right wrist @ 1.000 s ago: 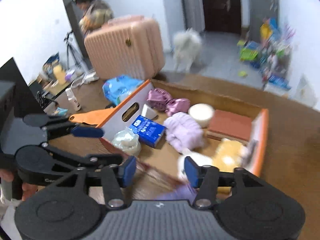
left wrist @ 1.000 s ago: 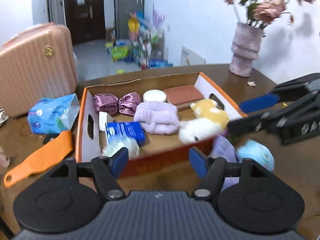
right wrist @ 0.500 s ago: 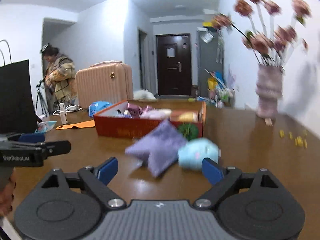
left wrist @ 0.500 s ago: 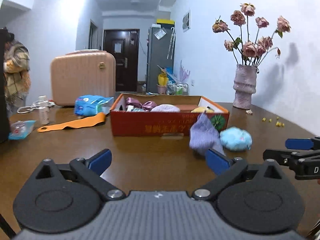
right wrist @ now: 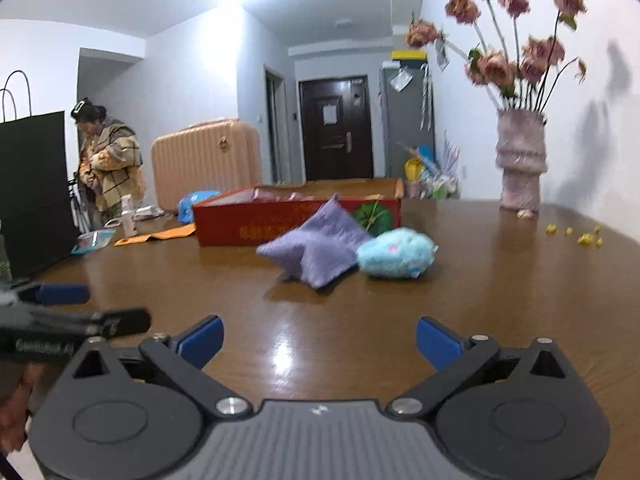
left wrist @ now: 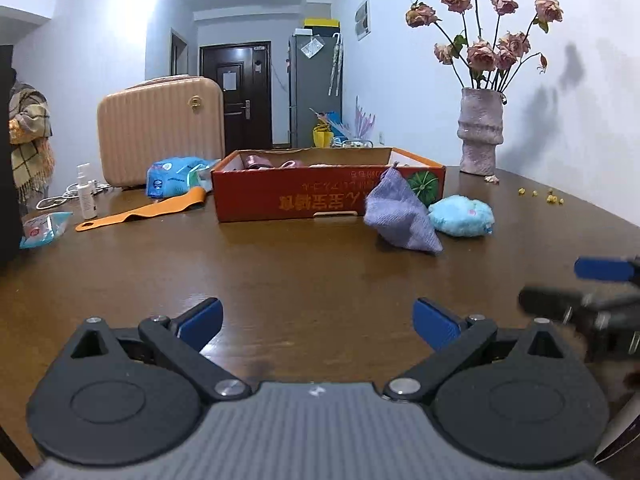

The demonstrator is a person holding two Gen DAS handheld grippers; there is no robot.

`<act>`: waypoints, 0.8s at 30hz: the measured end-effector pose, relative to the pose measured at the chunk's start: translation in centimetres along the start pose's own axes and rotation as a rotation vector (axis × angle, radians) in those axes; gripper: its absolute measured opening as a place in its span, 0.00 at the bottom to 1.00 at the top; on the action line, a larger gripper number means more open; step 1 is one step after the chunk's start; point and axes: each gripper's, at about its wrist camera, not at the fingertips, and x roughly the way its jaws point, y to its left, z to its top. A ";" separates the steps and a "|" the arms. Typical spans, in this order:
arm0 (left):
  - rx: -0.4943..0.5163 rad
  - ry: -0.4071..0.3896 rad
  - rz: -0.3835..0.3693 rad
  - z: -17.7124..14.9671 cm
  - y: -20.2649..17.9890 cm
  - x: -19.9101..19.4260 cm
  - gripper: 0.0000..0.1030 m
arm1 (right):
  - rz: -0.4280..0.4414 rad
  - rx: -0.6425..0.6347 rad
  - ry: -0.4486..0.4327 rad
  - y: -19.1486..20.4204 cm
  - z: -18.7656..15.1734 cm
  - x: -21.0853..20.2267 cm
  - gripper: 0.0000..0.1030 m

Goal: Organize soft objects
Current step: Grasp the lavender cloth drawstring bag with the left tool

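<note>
While both tools hang low over the table [left wrist: 304, 280], neither holds anything. The left gripper [left wrist: 318, 320] has its blue pads spread wide, with only bare wood between them. The right gripper [right wrist: 319, 338] has its jaws opening at this moment — they already stand far apart, and nothing lies between them either. In the left view the right tool shows blurred at 3 o'clock; in the right view the left tool shows blurred at 9 o'clock.

The cloth [left wrist: 400, 216], a lilac piece standing in a peaked heap, lies well apart from the left gripper, toward 1 o'clock; from the right gripper it sits at about 12 o'clock [right wrist: 316, 248]. Just beside it, on its 3 o'clock side and touching or nearly so, lies a fluffy blue toy [left wrist: 460, 216]. Behind both stands the red box [left wrist: 296, 196], open-topped, with pink and pale soft things showing above its rim — what they are I cannot tell.

At 10 o'clock of the box lie an orange strip [left wrist: 140, 212] and a blue packet [left wrist: 172, 176], with a pink suitcase [left wrist: 160, 128] behind. A vase [left wrist: 480, 132] of dried roses stands at 2 o'clock, yellow crumbs scattered near it. A person in a plaid shawl [right wrist: 110, 160] stands at the far left, and a dark door [left wrist: 244, 96] closes the hallway.
</note>
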 end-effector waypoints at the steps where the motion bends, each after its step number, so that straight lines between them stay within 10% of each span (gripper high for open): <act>1: -0.010 -0.007 -0.012 0.4 -0.1 0.2 1.00 | 0.000 -0.013 0.001 0.2 0.0 0.1 1.00; 10: -0.104 0.135 -0.118 6.3 -2.5 10.8 1.00 | -0.133 0.022 0.003 -4.1 3.4 3.6 0.98; 13: -0.159 0.194 -0.166 7.7 -3.5 15.1 1.00 | -0.116 0.127 0.121 -7.0 4.4 6.7 0.93; 20: -0.197 0.243 -0.097 8.5 -5.0 21.0 1.00 | -0.120 0.140 0.116 -9.9 5.6 9.5 0.92; 24: -0.199 0.247 -0.120 8.5 -4.5 21.6 0.51 | -0.064 0.183 0.157 -10.6 5.4 10.7 0.92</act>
